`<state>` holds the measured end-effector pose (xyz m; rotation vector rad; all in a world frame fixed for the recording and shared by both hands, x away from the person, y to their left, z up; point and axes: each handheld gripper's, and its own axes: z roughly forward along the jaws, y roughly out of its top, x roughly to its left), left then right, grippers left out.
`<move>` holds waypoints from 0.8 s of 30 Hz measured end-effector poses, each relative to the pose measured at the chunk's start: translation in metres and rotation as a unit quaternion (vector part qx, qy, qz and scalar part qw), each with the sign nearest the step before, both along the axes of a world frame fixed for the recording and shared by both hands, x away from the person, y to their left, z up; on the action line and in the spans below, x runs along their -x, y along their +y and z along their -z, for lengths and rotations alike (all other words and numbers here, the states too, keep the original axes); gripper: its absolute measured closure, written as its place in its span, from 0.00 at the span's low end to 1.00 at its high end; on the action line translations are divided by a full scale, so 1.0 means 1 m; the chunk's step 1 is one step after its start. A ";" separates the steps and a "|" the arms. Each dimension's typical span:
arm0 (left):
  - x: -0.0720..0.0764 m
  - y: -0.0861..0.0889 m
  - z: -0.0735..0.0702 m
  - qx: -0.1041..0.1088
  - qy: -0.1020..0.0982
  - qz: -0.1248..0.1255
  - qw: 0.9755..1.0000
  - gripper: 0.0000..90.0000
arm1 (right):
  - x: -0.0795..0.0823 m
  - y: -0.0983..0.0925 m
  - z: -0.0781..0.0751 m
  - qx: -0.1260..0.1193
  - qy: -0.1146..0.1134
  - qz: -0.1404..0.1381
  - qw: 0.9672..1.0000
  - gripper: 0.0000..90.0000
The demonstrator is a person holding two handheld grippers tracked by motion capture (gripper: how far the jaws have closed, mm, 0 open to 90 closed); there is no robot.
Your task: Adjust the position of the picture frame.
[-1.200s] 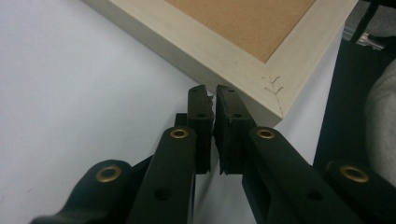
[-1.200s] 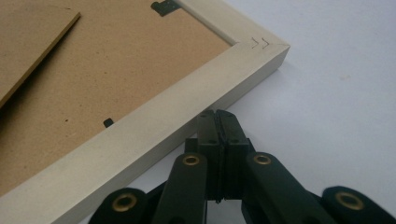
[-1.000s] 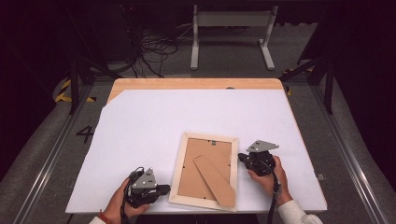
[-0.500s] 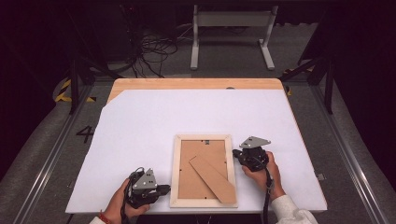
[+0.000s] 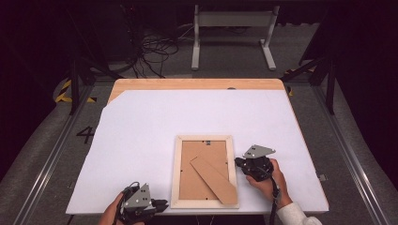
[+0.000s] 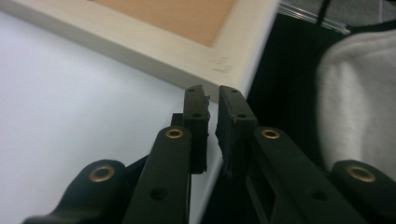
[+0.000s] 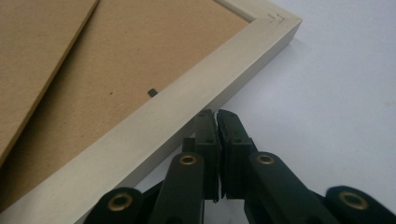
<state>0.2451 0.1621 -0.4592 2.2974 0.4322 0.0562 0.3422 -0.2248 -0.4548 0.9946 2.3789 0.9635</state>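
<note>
Picture frame [image 5: 204, 171] lies face down, squared to the table edge; right gripper [image 7: 215, 114] clenched empty against its side, left gripper [image 6: 211, 95] slightly parted, empty; backing unopened.

Left claw [image 5: 157, 206] jaws just eased slightly apart; right claw [image 5: 238, 163] jaws pressed together.

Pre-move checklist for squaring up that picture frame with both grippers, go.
1. Picture frame lies flat, back side up, on the white sheet: ok.
2. Right gripper shut, tips at the frame's outer edge, nothing between the jaws: ok.
3. Left gripper near the frame's bottom corner, jaws a slit apart after just opening slightly, nothing between them: ok.
4. Left tips touching the frame: cannot tell.
5. Stand leg folded flat on the backing: ok.
6. Frame's near edge close to the sheet's front edge: not ok, little margin.
</note>
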 end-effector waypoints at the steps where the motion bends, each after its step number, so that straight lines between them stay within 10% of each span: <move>1: 0.003 -0.004 0.001 -0.006 0.002 0.005 1.000 0.90 | 0.002 0.000 0.000 0.002 0.000 -0.001 1.000 0.98; 11: 0.002 -0.011 0.005 -0.016 0.009 -0.049 0.999 0.68 | 0.006 -0.001 0.000 -0.003 0.002 -0.006 1.000 0.98; 24: -0.003 -0.010 0.004 -0.031 -0.015 -0.067 0.997 0.69 | 0.007 -0.001 0.000 0.004 0.001 -0.014 1.000 0.98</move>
